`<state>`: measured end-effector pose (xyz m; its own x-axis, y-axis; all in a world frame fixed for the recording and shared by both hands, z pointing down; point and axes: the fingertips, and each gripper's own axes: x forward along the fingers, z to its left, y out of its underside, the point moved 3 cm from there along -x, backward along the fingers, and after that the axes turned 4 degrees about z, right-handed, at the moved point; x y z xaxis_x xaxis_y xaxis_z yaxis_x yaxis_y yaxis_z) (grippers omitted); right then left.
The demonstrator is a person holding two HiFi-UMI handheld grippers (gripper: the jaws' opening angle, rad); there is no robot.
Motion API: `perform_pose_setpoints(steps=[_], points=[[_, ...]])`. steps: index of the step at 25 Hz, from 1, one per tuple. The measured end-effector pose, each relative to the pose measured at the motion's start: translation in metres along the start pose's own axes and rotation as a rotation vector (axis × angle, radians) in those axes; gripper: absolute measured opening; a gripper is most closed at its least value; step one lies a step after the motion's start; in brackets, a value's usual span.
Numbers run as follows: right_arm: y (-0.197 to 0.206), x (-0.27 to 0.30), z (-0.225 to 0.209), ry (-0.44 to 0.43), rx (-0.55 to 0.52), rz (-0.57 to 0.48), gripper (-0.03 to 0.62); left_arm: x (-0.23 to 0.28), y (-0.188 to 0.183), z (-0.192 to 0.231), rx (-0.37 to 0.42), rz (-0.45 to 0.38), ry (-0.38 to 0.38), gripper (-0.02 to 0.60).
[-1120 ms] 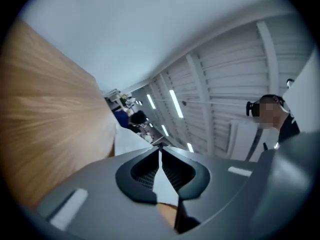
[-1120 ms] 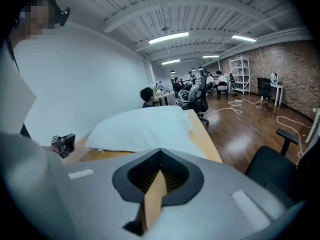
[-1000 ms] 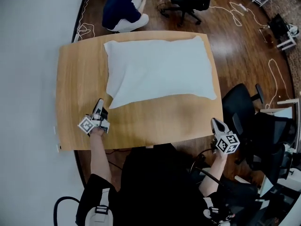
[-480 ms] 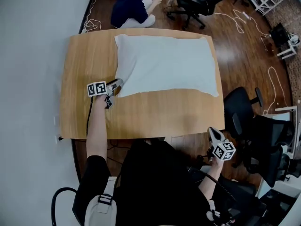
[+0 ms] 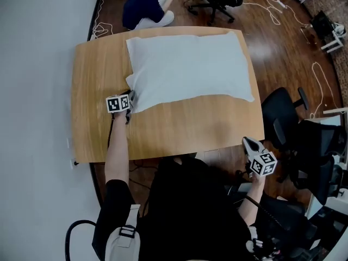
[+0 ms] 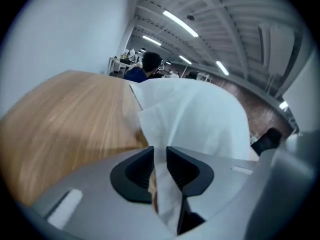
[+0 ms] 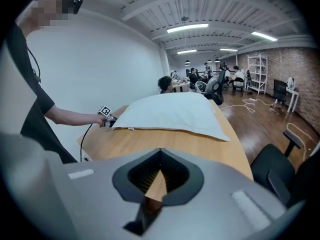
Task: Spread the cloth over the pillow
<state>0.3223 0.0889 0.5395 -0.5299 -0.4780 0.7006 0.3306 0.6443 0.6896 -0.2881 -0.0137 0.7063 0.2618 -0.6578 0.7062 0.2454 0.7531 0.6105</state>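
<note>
Left tongs point(image 6: 159, 166), just closing, pinch the cloth point(image 6: 200, 114).

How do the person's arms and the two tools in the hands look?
The left tongs and right tongs have light grey bodies with black ribbed pads. Each carries a white cube printed with black square markers. A black cable trails from the left one. The person wears a black short-sleeved shirt.

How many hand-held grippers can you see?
2. The left hand-held gripper is at the white cloth's near-left corner on the wooden table, its jaws having just closed on the cloth. The right hand-held gripper, shut and empty, hovers off the table's near-right edge.
</note>
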Motion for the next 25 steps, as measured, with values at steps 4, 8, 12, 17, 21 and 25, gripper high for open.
perform_pose_setpoints(steps=[4,8,12,17,21,25], points=[[-0.002,0.001,0.006,0.001,-0.018,-0.001,0.003,-0.045,-0.012,0.048,-0.062,-0.136,-0.212,0.083],[0.012,0.0,-0.002,0.019,0.022,0.021,0.003,-0.076,-0.02,-0.033,-0.162,-0.287,0.369,0.023],[0.019,0.01,0.006,0.0,0.041,0.025,0.003,-0.016,0.051,-0.089,0.026,0.092,0.469,0.018],[0.019,0.013,0.019,0.004,0.013,0.043,0.003,-0.028,0.081,-0.083,0.247,0.376,0.401,0.009],[0.029,0.001,0.013,0.032,0.027,0.074,0.003,-0.07,-0.043,-0.07,0.176,0.0,0.398,0.002],[0.028,0.0,0.018,0.054,0.026,0.084,0.003,-0.018,-0.125,-0.053,0.078,-0.131,0.337,0.002]])
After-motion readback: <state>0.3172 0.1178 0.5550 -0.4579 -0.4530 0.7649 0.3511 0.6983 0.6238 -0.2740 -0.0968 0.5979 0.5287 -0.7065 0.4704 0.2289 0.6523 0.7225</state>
